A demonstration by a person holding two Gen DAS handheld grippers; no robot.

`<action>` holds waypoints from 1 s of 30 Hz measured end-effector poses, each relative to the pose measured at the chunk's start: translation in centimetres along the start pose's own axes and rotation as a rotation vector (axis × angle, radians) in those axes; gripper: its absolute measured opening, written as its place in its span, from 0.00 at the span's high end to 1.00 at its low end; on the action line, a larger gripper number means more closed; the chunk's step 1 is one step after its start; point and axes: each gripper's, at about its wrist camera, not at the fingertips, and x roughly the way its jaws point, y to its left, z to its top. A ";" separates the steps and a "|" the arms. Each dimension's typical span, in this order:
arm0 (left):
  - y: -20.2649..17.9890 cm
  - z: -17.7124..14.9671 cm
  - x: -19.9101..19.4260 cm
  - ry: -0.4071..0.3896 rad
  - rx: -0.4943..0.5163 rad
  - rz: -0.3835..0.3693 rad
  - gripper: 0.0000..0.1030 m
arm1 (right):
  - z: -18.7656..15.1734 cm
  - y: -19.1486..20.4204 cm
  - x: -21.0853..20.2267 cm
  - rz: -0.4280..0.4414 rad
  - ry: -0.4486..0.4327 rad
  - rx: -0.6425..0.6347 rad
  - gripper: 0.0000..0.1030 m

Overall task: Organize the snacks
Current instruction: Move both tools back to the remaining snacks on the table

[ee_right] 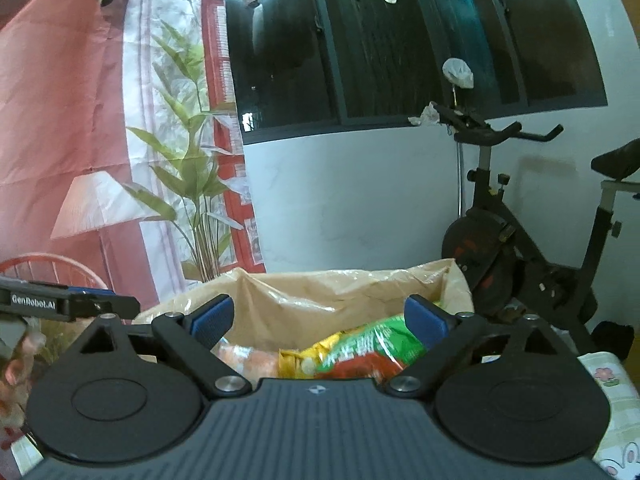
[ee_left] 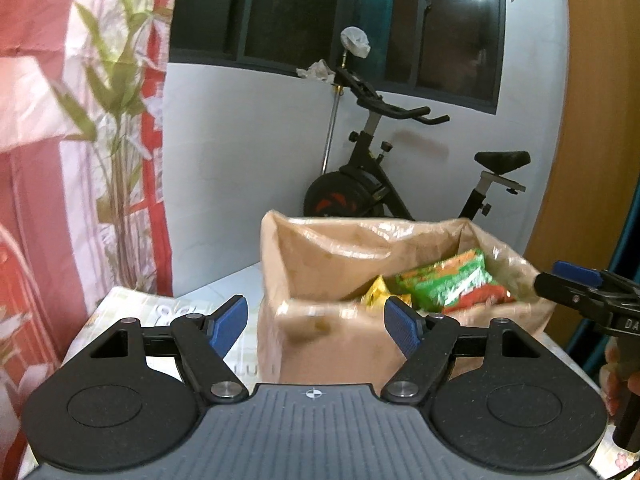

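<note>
A brown cardboard box (ee_left: 328, 332) lined with clear plastic stands on the table. Inside lie a green and red snack packet (ee_left: 456, 280) and a yellow packet (ee_left: 378, 292). My left gripper (ee_left: 316, 322) is open and empty, just in front of the box's near wall. My right gripper (ee_right: 319, 320) is open and empty above the box (ee_right: 320, 292), over the green and red packet (ee_right: 368, 348), the yellow packet (ee_right: 296, 362) and an orange packet (ee_right: 248, 358). The right gripper also shows at the right edge of the left wrist view (ee_left: 576, 280).
A black exercise bike (ee_left: 400, 172) stands behind the table against a white wall. A red and white curtain with a plant print (ee_left: 80, 160) hangs on the left. The table has a light patterned cloth (ee_left: 160, 312). A dark window (ee_right: 400, 40) is above.
</note>
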 end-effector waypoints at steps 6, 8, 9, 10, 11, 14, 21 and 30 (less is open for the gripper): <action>0.6 -3.9 -0.6 0.050 -0.036 0.034 0.25 | -3.4 0.3 -3.1 -0.024 -0.035 -0.033 0.09; 0.9 -5.1 -0.4 0.070 -0.059 0.050 0.25 | -4.7 0.3 -3.9 -0.035 -0.048 -0.043 0.09; 1.0 -5.7 -0.2 0.082 -0.072 0.058 0.26 | -5.3 0.3 -4.3 -0.041 -0.051 -0.047 0.09; 1.2 -6.3 -0.1 0.094 -0.088 0.065 0.26 | -5.9 0.3 -4.5 -0.047 -0.050 -0.050 0.09; 1.3 -6.9 0.1 0.105 -0.104 0.069 0.26 | -6.4 0.2 -4.8 -0.052 -0.051 -0.051 0.10; 1.3 -8.2 0.4 0.133 -0.121 0.082 0.26 | -8.0 0.0 -5.5 -0.071 -0.046 -0.057 0.10; 0.2 -10.2 0.5 0.144 -0.082 0.100 0.26 | -11.1 -1.4 -6.2 -0.117 0.003 -0.047 0.11; -0.4 -12.7 0.8 0.199 -0.074 0.113 0.26 | -14.2 -3.6 -4.6 -0.205 0.150 -0.042 0.25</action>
